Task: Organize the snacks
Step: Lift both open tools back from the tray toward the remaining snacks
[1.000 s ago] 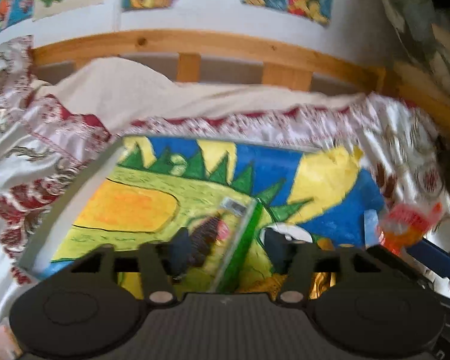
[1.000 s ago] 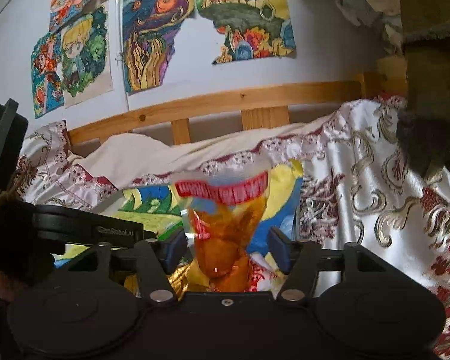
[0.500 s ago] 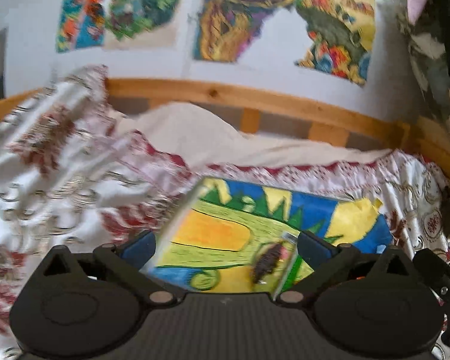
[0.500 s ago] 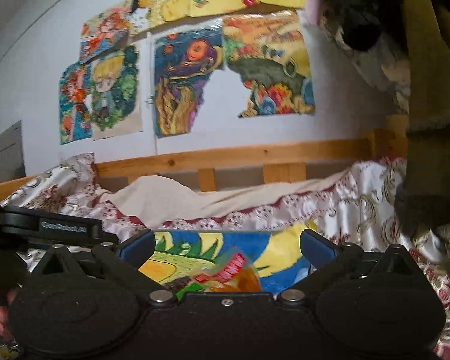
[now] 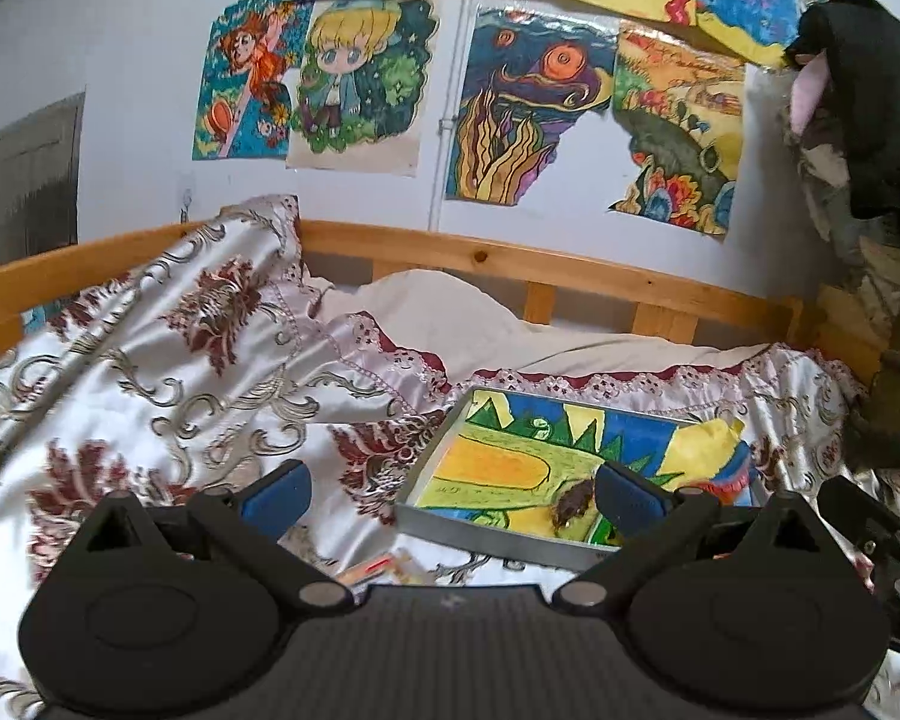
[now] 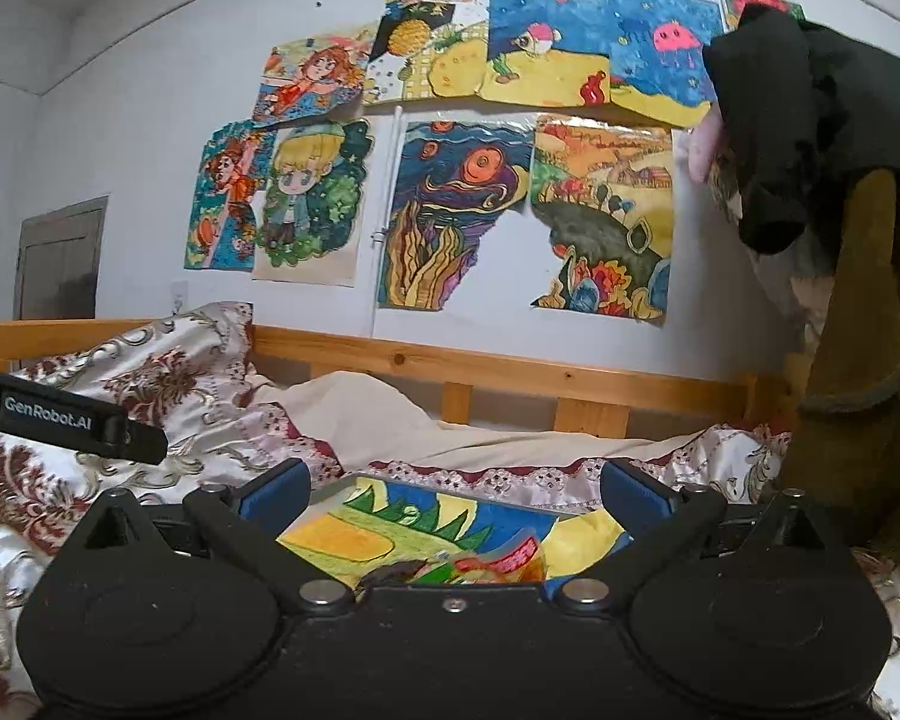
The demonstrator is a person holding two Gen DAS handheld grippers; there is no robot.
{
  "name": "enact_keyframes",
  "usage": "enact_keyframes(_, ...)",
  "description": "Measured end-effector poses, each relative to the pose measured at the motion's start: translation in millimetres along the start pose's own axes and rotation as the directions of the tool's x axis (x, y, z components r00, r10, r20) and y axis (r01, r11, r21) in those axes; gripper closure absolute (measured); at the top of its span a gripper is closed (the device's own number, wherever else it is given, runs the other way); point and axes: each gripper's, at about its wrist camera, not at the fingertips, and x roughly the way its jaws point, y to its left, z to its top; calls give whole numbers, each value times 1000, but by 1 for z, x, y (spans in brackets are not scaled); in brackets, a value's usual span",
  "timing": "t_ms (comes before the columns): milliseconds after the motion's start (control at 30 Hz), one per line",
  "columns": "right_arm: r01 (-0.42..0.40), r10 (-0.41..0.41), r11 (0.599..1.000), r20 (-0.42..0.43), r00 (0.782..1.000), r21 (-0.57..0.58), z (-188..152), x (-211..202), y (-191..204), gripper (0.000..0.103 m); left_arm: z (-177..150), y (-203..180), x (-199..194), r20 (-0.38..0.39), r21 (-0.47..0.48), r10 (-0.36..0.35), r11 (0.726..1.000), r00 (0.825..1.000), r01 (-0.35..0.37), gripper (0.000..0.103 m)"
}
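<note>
A grey tray (image 5: 486, 534) lined with a bright crayon drawing (image 6: 354, 540) lies on the bedspread. In it rest a dark snack packet with a green edge (image 5: 573, 501) and an orange snack bag with a red strip (image 6: 510, 561). My left gripper (image 5: 453, 495) is open and empty, held back from the tray's near left corner. The right gripper (image 6: 455, 495) is also open and empty, above and behind the tray's near edge. Its body hides the lower part of the orange bag.
A small wrapped snack (image 5: 378, 567) lies on the patterned bedspread (image 5: 180, 372) just in front of the tray. A wooden bed rail (image 5: 510, 264) and a wall of drawings stand behind. Dark clothes (image 6: 810, 150) hang at the right. The left tool's casing (image 6: 66, 414) crosses the right wrist view.
Both grippers have gone from partly closed around a snack to wide open. The dark packet and the orange bag now lie in the tray. Both hands have drawn back and up.
</note>
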Motion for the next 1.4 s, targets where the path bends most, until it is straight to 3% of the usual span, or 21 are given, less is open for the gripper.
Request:
enact_keyframes(200, -7, 10, 999, 63, 998, -54, -4, -49, 30, 1, -11, 20, -33, 0, 19, -14, 1000, 1000, 14, 0)
enact_keyframes(333, -24, 28, 997, 59, 998, -72, -9, -74, 51, 1, -20, 38, -49, -17, 48, -24, 999, 1000, 24, 0)
enact_keyframes(667, -127, 122, 991, -96, 988, -46, -24, -109, 100, 1, -53, 81, -90, -79, 130, 5, 992, 997, 5, 0)
enact_keyframes(933, -218, 214, 976, -243, 946, 10, -34, -118, 123, 1, -80, 94, -97, -110, 179, 9, 984, 994, 11, 0)
enact_keyframes(1133, -207, 193, 978, -333, 923, -7, -53, -112, 134, 1, -92, 87, -95, -123, 250, -4, 968, 992, 35, 0)
enact_keyframes(1400, -142, 156, 988, -390, 908, 66, -64, -98, 121, 1, -91, 90, -85, -136, 253, 9, 967, 991, 25, 0)
